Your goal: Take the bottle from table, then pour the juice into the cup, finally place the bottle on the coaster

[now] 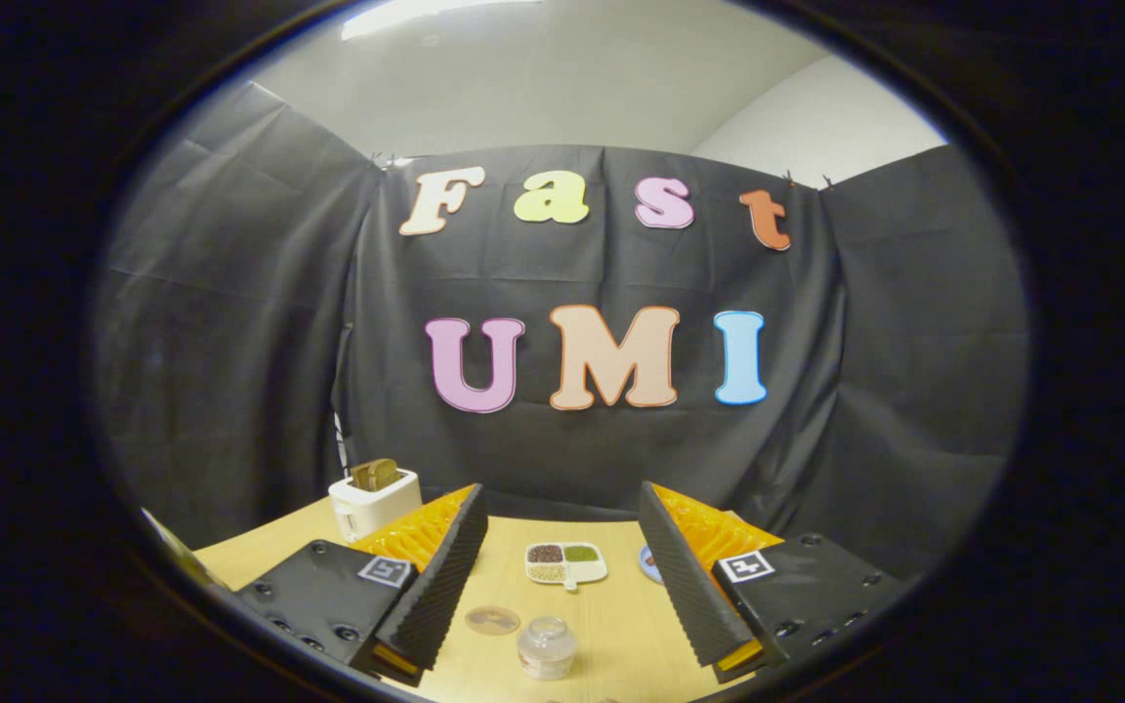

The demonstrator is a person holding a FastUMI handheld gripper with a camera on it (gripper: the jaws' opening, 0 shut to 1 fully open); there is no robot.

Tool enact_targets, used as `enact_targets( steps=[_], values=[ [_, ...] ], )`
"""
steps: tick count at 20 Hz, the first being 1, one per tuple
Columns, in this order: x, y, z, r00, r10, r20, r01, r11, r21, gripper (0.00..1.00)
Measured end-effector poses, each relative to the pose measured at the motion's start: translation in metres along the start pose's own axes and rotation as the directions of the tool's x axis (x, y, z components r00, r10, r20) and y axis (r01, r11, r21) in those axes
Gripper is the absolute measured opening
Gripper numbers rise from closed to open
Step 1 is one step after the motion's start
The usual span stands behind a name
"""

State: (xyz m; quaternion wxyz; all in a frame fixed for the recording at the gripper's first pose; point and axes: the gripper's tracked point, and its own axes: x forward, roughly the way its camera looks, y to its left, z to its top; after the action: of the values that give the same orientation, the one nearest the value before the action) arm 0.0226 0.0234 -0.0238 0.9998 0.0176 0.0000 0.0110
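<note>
Claw-mounted (fisheye); faces forward over table (621,625)

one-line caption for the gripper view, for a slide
Open gripper held above a wooden table, a clear cup and coaster between its fingers, toaster beyond.

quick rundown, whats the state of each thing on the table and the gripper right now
gripper: open, fingers wide apart, holding nothing
cup: upright, clear, between the fingers, untouched
coaster: flat on the table, nothing on it, beside the cup
toaster: upright, bread sticking up from its slot
divided dish: flat, compartments filled, beyond the cup
</note>
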Motion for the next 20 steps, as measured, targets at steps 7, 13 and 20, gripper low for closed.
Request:
enact_targets(
  steps=[7, 13, 20],
  values=[
    [-0.007, 0.002, -0.039, 0.999, 0.016, -0.032, -0.015, 0.998, 0.057, 0.97],
    [-0.013, 0.005, -0.085, 0.997, 0.033, -0.074, -0.027, 0.996, 0.087, 0.97],
    [-0.023, 0.011, -0.144, 0.991, 0.042, -0.124, -0.036, 0.998, 0.045, 0.97]
  ],
)
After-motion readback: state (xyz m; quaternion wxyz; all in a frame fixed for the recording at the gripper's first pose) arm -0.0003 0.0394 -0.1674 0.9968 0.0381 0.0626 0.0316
